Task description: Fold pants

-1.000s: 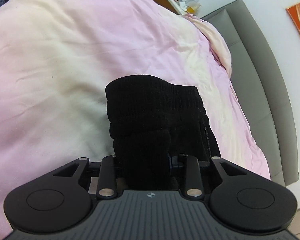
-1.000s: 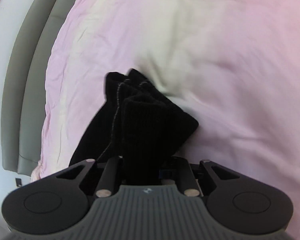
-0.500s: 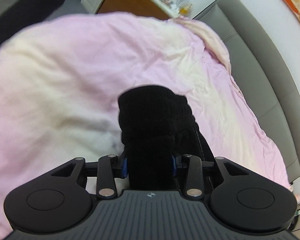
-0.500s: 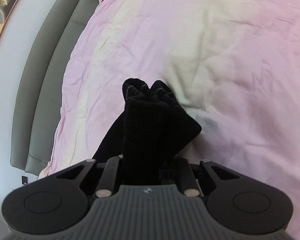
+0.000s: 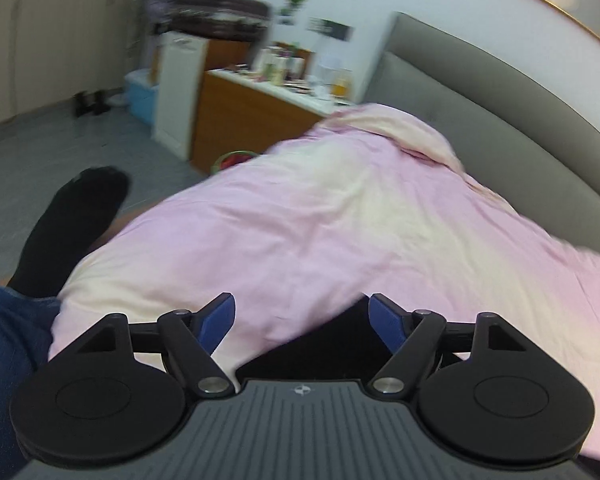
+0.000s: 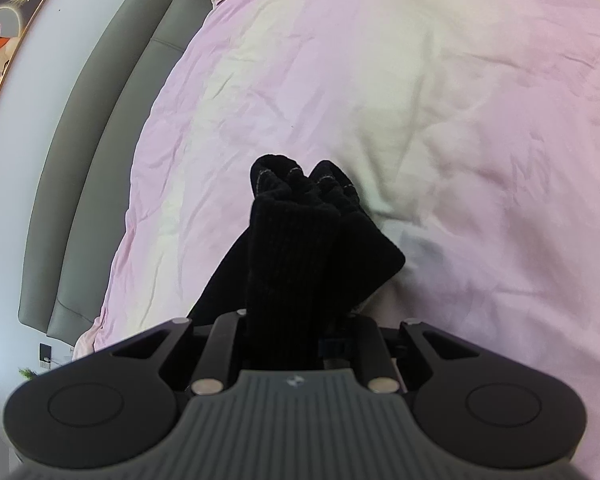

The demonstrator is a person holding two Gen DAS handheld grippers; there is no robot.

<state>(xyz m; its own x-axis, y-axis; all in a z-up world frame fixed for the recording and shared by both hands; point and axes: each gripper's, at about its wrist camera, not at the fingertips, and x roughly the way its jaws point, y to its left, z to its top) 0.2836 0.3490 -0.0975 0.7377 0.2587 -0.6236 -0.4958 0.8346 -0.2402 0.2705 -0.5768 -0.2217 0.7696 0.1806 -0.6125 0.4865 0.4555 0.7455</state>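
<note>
Two bunched cuffs on black ribbed pants [image 6: 300, 248], right claw [image 6: 296, 344] clamped.

L gripper [image 5: 302, 322] jaws wide apart w/ blue pads [image 5: 219, 316], black pants [image 5: 320, 344] low between them, pink duvet [image 5: 340, 220] ahead, grey headboard [image 5: 480, 92] right, socked foot [image 5: 80, 216] left, blurry dresser [image 5: 252, 116] behind

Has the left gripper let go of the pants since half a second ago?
Yes. The left gripper now stands open and tilted up toward the cabinet, with the pants dropped below its fingers.
</note>
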